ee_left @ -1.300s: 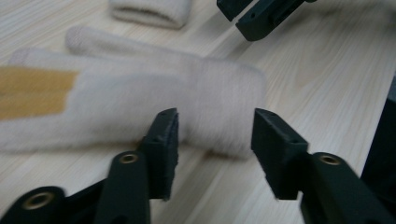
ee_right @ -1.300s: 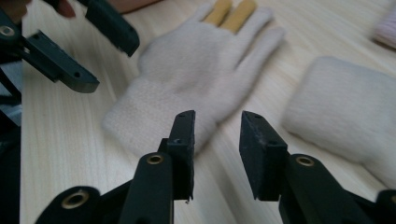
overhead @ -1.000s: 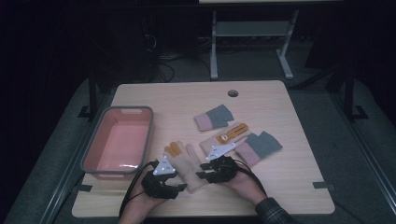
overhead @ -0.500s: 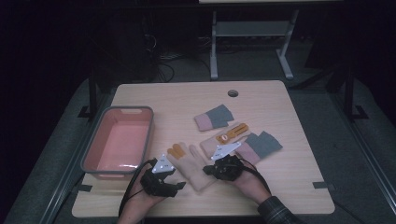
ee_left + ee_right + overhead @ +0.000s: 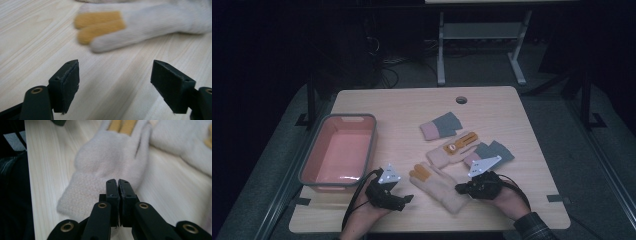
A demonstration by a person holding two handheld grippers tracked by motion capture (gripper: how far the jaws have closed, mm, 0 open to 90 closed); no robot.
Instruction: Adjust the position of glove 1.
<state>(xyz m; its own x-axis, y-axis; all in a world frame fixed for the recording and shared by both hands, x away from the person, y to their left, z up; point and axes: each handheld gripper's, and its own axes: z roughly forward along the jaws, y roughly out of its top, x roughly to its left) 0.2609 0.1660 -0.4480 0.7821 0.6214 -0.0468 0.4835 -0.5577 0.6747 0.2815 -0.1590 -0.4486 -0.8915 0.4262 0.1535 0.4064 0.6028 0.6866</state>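
A cream knit glove [image 5: 439, 185] with two orange fingertips lies near the table's front edge, also seen in the left gripper view [image 5: 150, 22] and the right gripper view [image 5: 110, 157]. My left gripper [image 5: 408, 199] sits just left of the glove's fingertips. Its jaws [image 5: 116, 67] have just been opening and now stand wide apart over bare wood, with nothing between them. My right gripper [image 5: 458, 189] lies at the glove's cuff end with its jaws [image 5: 117, 181] shut, pinching the cuff's edge.
A pink basin [image 5: 337, 117] with a grey rim stands at the left. Beyond the held glove lie a second cream glove with an orange label [image 5: 452, 147] and two grey-and-pink gloves [image 5: 441, 125] [image 5: 492, 152]. A cable hole [image 5: 461, 99] sits near the far edge.
The right gripper has moved right, dragging the cream glove with it by the cuff. The left gripper's jaws have spread and the glove's fingertips have left them.
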